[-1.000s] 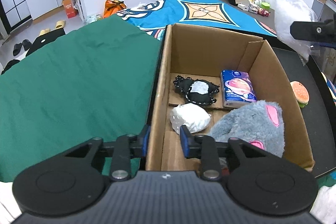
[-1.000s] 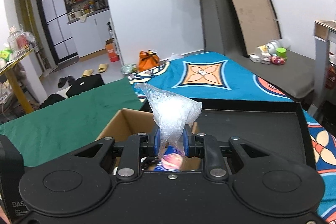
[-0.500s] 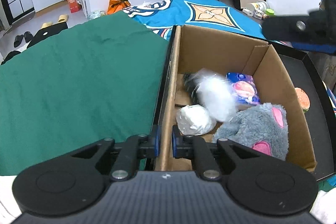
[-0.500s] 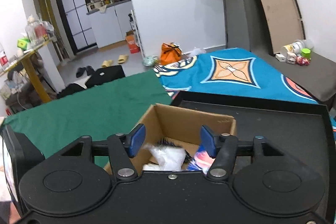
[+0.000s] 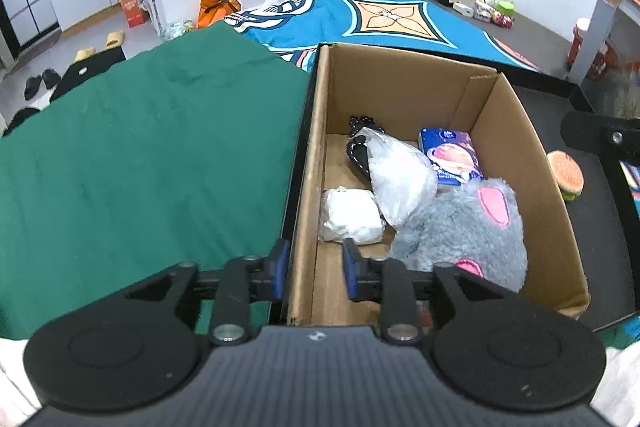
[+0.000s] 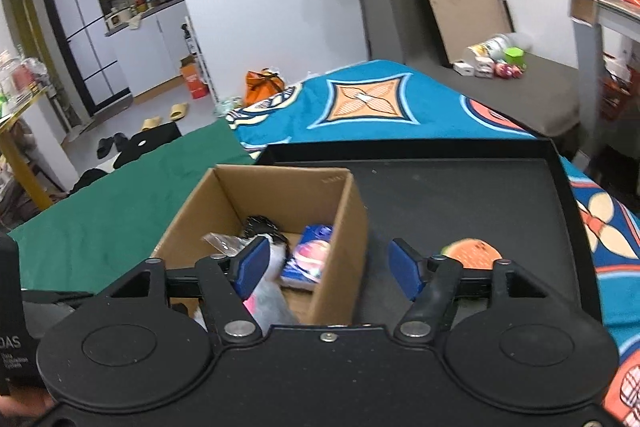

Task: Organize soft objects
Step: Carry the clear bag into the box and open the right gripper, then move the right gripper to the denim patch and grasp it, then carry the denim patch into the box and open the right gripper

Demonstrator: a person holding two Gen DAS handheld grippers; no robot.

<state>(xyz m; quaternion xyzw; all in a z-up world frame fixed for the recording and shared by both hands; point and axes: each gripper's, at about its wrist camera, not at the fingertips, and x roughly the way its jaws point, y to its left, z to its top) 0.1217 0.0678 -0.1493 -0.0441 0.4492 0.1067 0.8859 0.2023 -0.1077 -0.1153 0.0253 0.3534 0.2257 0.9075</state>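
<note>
Lying crumpled in the cardboard box, clear plastic bag, right gripper fingers wide, left gripper fingers narrow, both just opening, empty.

Both wrist views share the cardboard box: the left looks steeply down from close above its near left corner; the right looks less steeply from behind its right wall.

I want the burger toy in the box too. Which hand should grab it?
Probably the right. Its hand-held gripper is open and empty, with the burger toy just beyond one finger. The left hand-held gripper straddles the box wall on the far side.
</note>
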